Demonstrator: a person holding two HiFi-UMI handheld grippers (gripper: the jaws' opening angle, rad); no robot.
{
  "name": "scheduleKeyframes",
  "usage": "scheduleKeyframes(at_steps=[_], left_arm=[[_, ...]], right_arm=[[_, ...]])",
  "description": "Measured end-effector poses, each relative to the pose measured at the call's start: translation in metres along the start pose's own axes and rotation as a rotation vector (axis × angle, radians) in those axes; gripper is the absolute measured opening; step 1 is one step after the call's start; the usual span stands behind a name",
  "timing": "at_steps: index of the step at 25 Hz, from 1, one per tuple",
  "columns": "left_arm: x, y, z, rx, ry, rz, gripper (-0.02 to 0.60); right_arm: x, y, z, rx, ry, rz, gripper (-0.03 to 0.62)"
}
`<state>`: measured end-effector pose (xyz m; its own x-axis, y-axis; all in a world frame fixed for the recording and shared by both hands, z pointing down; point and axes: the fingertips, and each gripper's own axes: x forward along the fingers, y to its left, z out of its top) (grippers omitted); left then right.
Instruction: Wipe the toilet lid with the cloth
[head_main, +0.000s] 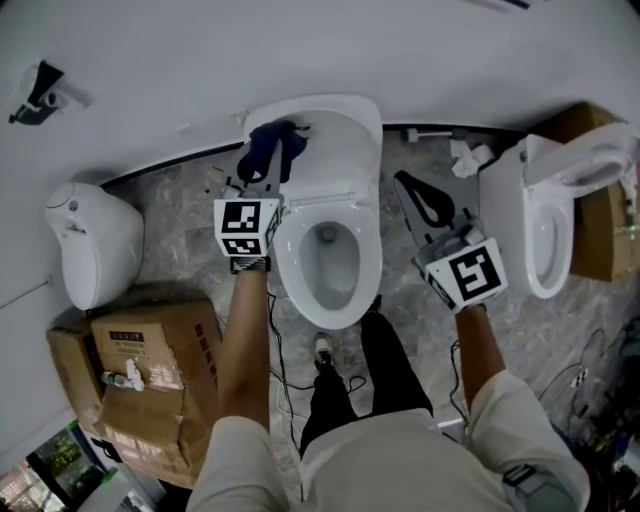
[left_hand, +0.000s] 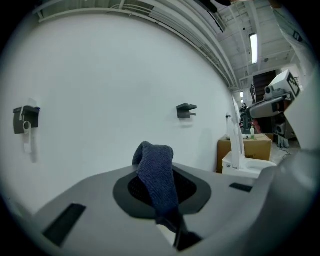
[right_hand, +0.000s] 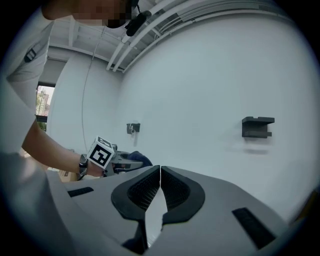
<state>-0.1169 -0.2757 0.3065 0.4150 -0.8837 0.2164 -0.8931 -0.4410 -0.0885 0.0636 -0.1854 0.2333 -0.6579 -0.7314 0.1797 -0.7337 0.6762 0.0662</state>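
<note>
two hand-held grippers: left hand-held gripper (head_main: 268, 150) clamped the blue cloth (head_main: 275, 135) over the toilet lid (head_main: 340, 150), left side; right hand-held gripper (head_main: 408, 188) closed, empty, beside the bowl. approach step; next likely needed the cloth pressed onto the lid.

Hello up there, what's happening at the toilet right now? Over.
Left gripper shut on blue cloth, over the rear of the toilet. Right gripper shut, empty, right of the bowl. Nothing blocking.

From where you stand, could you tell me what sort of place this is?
Probably a test or storage room, not a bathroom: several white ceramic toilets in a row, brown cardboard boxes, loose black cables.
</note>
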Motion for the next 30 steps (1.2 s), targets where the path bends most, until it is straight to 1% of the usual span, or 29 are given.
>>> scheduleKeyframes(at_steps=[4,11,20,24,26,30], left_arm=[[0.025,0.013,-0.025,-0.014,0.045,0.026,0.043],[0.044,0.025,-0.07,-0.015,0.112,0.045,0.043],[0.051,0.029,-0.117,-0.021,0.156,0.024,0.043],[0.049,0.028,-0.137,0.007,0.151,0.03,0.043],[0.048,0.029,-0.152,0.013,0.177,0.031,0.043],[0.044,0.034,-0.181,-0.013,0.212,0.04,0.044]], right_arm=[[0.009,-0.007,-0.017,0.0,0.018,0.021,0.029],[0.016,-0.022,-0.042,0.019,0.058,0.009,0.029],[0.031,-0.031,-0.07,0.043,0.098,0.011,0.029],[0.038,-0.033,-0.083,0.049,0.116,0.021,0.029],[0.041,-0.034,-0.089,0.053,0.127,0.023,0.029],[0.046,-0.034,-0.101,0.067,0.148,0.026,0.029]])
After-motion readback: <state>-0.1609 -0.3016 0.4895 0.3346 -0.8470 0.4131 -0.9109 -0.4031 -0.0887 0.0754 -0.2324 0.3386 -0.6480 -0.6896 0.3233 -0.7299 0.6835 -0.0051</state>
